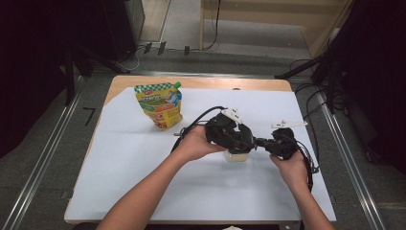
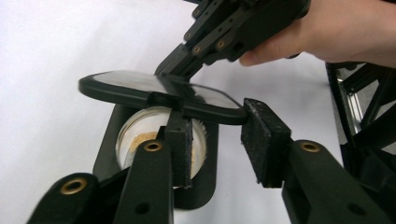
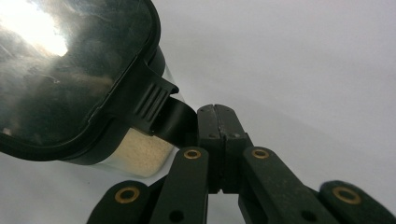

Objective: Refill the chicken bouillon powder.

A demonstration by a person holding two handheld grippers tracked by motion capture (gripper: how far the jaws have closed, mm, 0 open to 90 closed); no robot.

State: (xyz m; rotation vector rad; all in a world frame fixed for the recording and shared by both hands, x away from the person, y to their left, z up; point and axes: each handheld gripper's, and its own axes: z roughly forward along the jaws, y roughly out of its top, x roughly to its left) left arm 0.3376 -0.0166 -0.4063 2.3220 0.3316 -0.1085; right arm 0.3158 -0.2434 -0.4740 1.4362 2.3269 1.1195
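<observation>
Container [image 1: 236, 155] lid tab [image 3: 175, 122] is pinched by the right gripper [image 3: 218, 122]; left gripper [image 2: 219, 142] jaws are spread. Powder could be spilled if it's yanked, tbh.

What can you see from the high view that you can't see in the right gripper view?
High view alone: the colourful pouch standing at the far left of the white table, both of the person's hands, the left gripper over the container, and the floor beyond.

Right gripper view alone: up close, the right gripper pinched shut on the lid's black tab, the ribbed latch, and pale grainy powder through the clear wall.

Both share: the small container with its dark lid, and the white table.
</observation>
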